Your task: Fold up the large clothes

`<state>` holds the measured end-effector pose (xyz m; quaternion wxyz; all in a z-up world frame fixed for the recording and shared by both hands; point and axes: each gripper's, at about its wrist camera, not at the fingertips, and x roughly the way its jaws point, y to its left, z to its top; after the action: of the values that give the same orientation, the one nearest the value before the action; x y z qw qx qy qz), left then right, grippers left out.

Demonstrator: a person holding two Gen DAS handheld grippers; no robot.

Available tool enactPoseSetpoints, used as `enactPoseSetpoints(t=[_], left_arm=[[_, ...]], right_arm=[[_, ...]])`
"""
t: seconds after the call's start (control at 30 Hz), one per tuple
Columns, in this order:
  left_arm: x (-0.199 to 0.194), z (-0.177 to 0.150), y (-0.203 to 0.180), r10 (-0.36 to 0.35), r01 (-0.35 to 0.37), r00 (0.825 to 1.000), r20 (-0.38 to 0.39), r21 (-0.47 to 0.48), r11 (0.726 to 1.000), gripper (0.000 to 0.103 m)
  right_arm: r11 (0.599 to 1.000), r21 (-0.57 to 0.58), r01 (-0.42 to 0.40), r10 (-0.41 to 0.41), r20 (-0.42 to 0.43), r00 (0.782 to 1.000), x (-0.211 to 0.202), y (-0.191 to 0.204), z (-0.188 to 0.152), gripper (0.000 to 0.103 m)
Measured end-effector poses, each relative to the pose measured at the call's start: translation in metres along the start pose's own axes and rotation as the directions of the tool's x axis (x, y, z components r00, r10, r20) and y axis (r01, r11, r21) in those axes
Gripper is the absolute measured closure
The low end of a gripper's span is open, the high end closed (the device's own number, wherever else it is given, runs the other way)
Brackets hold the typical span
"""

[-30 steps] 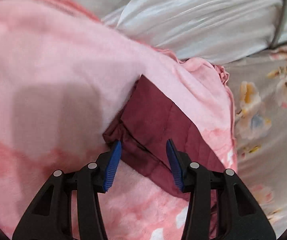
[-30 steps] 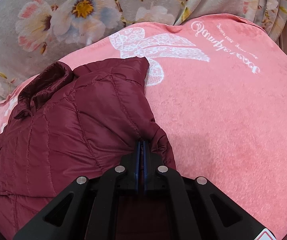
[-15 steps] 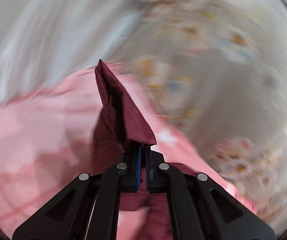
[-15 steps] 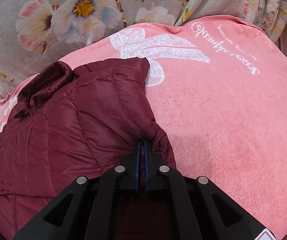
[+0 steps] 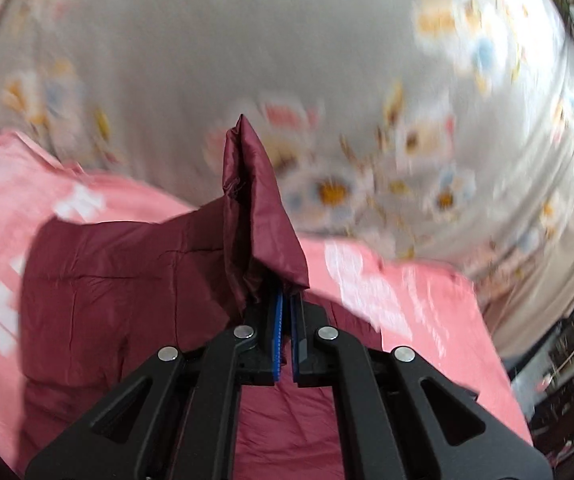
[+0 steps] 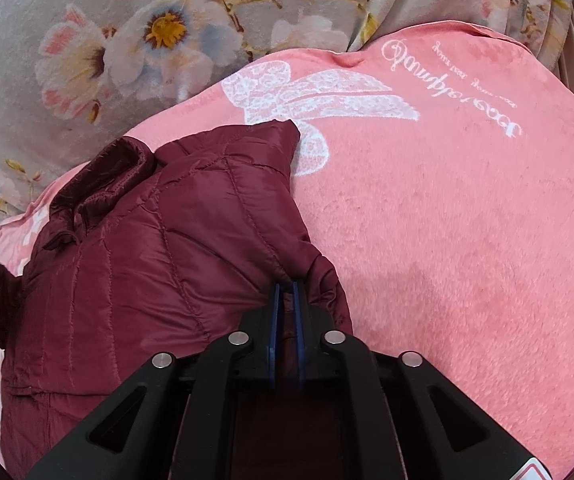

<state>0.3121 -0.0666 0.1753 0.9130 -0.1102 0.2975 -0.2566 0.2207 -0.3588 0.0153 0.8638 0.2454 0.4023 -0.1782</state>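
Left gripper [image 5: 286,304] nearest the lens in the left wrist view — blue pads pressed together on a corner of the maroon quilted jacket [image 5: 127,296], clenched on the fabric. Pinched corner raised in a peaked fold above the pads, the rest of the garment trailing down to the left onto the pink blanket [image 5: 407,304]. Beyond, blurred by motion, the grey floral bedcover [image 5: 247,60]; dark clutter at the far right edge, too smeared to identify.

Right gripper [image 6: 285,292] in the right wrist view — blue pads a narrow way apart, jaws just having begun to open, a fold of the jacket's edge between them; contact of pads with cloth not clear, grip apparently loosened. Jacket [image 6: 135,264] spread to the left of the pads on the blanket [image 6: 467,240], stitched panels facing up, collar [image 6: 103,176] lying at the upper left. Farther off, white lace-bow print [image 6: 311,96] and script lettering on the blanket, then the floral bedcover [image 6: 127,20] along the top.
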Motion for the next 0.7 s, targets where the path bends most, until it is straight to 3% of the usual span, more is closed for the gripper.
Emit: enactPoseSetpoints(t=[0.17,0.27,0.37,0.4,0.47,0.53,0.63,0.7], left_arm=[[0.059,-0.051,-0.009,0.044,-0.041,0.986,-0.159,0.022,0.999,0.101],[0.077,-0.076,-0.005,0.04,-0.037,0.976,-0.214,0.019,0.999,0.1],[0.088,-0.091,0.003,-0.025,0.018,0.966,-0.256,-0.032,0.999,0.094],[0.085,-0.094,0.008,-0.049,0.035,0.966,-0.254,-0.059,0.998,0.09],[0.074,-0.095,0.018,-0.08,0.06,0.97,-0.229,-0.091,0.994,0.06],[0.051,-0.092,0.033,-0.099,0.078,0.98,-0.174,-0.125,0.989,0.04],[0.025,-0.085,0.055,-0.106,0.087,0.986,-0.132,-0.142,0.986,0.035],[0.008,-0.079,0.085,-0.062,0.041,0.991,-0.116,-0.175,0.984,0.035]], right_arm=[[0.995,-0.027,-0.099,0.101,0.079,0.992,-0.03,0.007,-0.001,0.053],[0.986,-0.032,-0.164,0.166,0.084,0.983,-0.04,0.014,0.001,0.049],[0.974,-0.041,-0.223,0.226,0.07,0.972,-0.045,0.025,0.005,0.048],[0.971,-0.046,-0.235,0.237,0.064,0.969,-0.045,0.03,0.006,0.048],[0.964,-0.048,-0.263,0.265,0.048,0.963,-0.045,0.038,0.006,0.045],[0.952,-0.045,-0.304,0.305,0.025,0.952,-0.043,0.048,0.005,0.042],[0.948,-0.06,-0.312,0.313,0.003,0.95,-0.037,0.063,0.004,0.035],[0.954,-0.078,-0.289,0.289,-0.011,0.957,-0.029,0.071,0.004,0.035]])
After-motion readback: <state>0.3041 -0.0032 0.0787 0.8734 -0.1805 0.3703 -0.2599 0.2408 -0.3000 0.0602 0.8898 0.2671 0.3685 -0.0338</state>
